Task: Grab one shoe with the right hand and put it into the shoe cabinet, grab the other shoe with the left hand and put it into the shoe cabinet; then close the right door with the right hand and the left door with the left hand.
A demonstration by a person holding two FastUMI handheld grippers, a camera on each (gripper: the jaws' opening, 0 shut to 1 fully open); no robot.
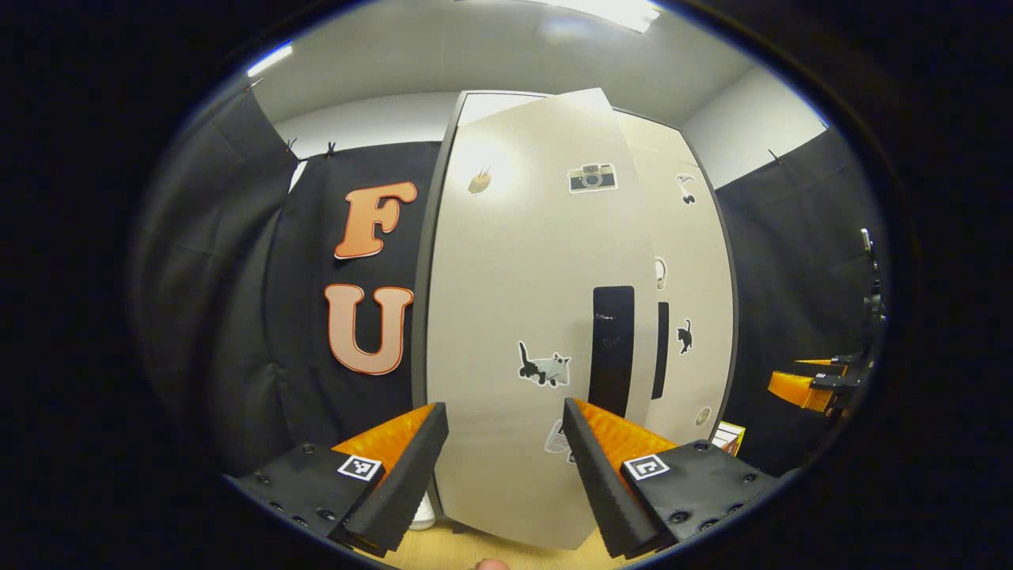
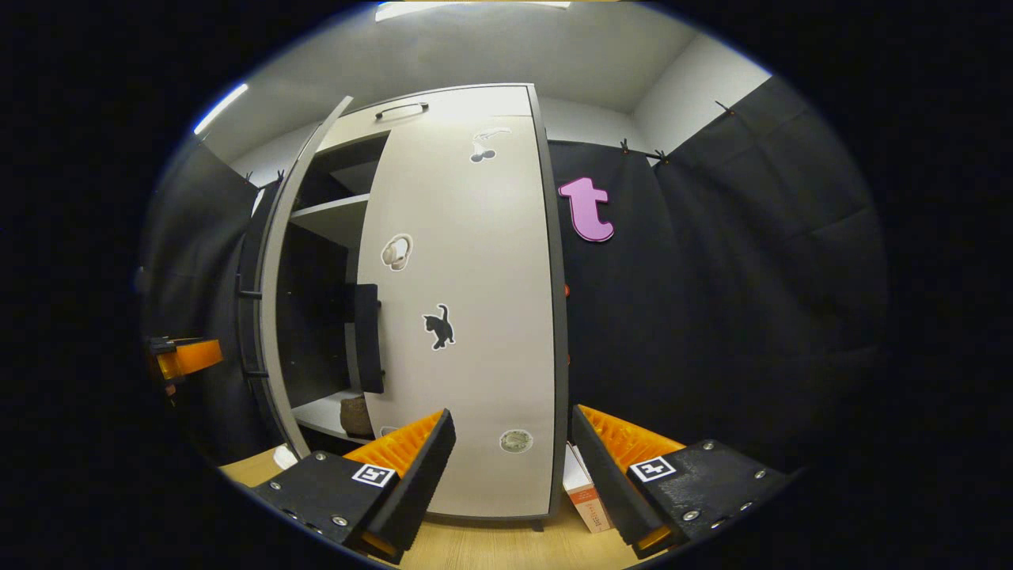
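The beige shoe cabinet has its left door [image 1: 514,277] swung partly open, with a black handle [image 1: 612,348] near its edge. In the right gripper view the right door [image 2: 467,317] stands shut and the left door [image 2: 273,317] is ajar, showing shelves inside. A brown shoe [image 2: 356,416] lies on the lower shelf, partly hidden behind the right door. My left gripper [image 1: 505,412] is open in front of the left door, holding nothing. My right gripper [image 2: 513,416] is open, close to the bottom of the right door. The other gripper [image 1: 815,388] shows far right.
A small box [image 2: 586,491] leans beside the cabinet's right side on the wooden floor [image 2: 491,546]. A small white object [image 1: 423,514] sits by the cabinet's left foot. Black cloth walls stand close on both sides.
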